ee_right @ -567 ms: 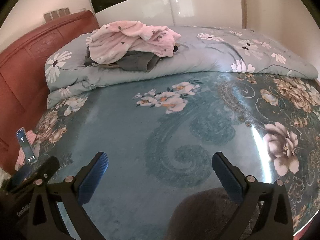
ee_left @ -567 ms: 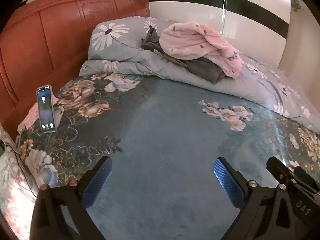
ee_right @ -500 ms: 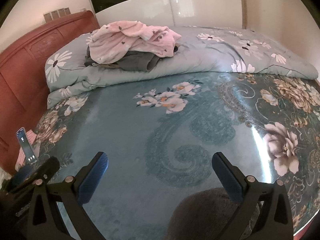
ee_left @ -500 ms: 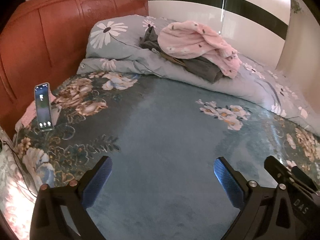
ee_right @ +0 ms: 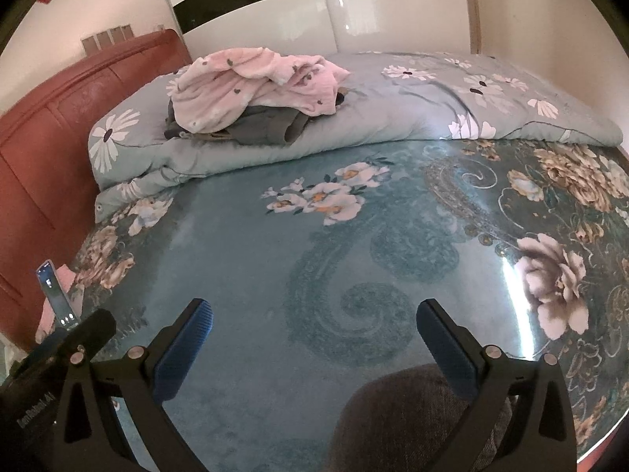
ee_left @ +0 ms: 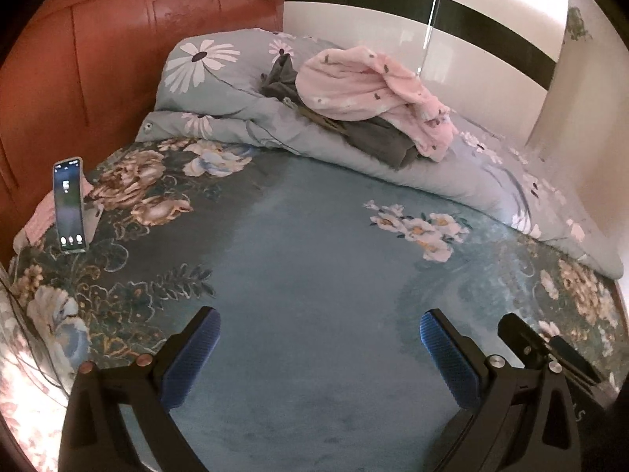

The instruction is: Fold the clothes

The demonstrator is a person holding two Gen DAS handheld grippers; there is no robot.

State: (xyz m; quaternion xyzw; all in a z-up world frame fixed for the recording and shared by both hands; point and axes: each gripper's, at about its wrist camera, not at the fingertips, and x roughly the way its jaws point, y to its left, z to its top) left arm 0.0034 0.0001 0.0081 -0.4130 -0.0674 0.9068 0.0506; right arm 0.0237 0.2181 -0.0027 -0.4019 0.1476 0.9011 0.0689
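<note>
Fingers (ee_left: 204, 338) of left gripper (ee_left: 318, 338) spread wide, empty; right gripper (ee_right: 312, 324) likewise | pink spotted fleece garment (ee_left: 369, 90) heaped on grey garment (ee_left: 377, 139) atop folded floral duvet (ee_left: 452, 173) | both grippers hover low over teal floral bed cover (ee_left: 314, 244)

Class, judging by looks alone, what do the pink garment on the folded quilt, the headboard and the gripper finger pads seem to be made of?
Pink garment with small dark prints: probably soft fleece or flannel; matte, fuzzy, loosely crumpled.
Reddish-brown headboard: likely varnished wood; carved panels, slight sheen.
Blue finger pads of the left gripper: seemingly ribbed rubber or plastic; fine ridges show on one of the fingers.
</note>
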